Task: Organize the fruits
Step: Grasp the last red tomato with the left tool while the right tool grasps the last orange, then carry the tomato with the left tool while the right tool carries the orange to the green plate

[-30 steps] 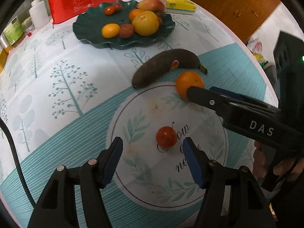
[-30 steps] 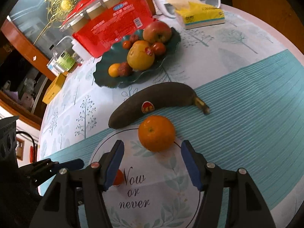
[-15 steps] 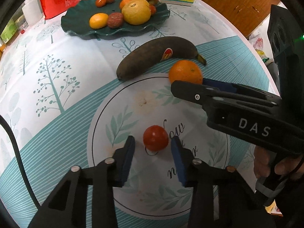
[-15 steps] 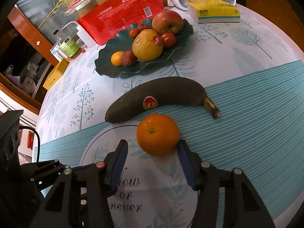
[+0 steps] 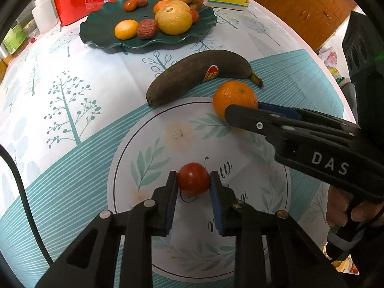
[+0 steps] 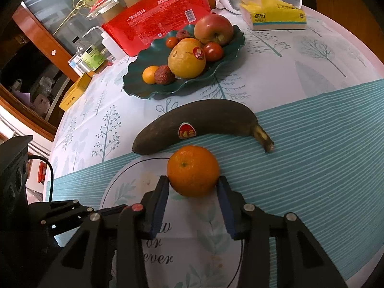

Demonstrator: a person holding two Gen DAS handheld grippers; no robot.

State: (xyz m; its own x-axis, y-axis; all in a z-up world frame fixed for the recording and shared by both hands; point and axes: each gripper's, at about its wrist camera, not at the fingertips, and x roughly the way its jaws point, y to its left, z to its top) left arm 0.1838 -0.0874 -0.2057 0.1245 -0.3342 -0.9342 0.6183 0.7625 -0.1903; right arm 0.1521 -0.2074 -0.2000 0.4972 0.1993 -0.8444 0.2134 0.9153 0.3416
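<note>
Gripping a small red tomato [image 5: 193, 179], your left gripper [image 5: 193, 184] has both blue pads pressed against the fruit's sides; the tomato sits on the counter [image 5: 72, 124] over the printed script inside the round leaf motif. Your right gripper [image 6: 193, 187] has its jaws closed onto the flanks of an orange [image 6: 193, 170], which rests at the motif's rim where the teal stripes begin. In the left wrist view the right gripper's body reads "DAS" in white letters.

Writing on the cloth beneath your right jaws reads in part "or" and "never"; the first word is cut off by the tool. The orange is bright, round, with a small green stem scar facing up. The tomato is glossy and deep red.

Just beyond the orange lies a banana [image 6: 201, 124], its skin almost wholly brown-black, stem pointing right, bearing an oval red sticker whose wording cannot be read. It lies near the orange; whether they touch cannot be told.

Farther out stands a dark green scalloped plate [image 6: 136, 88] holding an apple, a large yellow citrus with a round sticker, a small orange fruit, small tomatoes and two wrinkled brown fruits. Behind it is a red package [image 6: 158, 16] printed in Chinese with a barcode. To the right lies a yellow tissue pack [image 6: 273, 14] marked "BABO".
</note>
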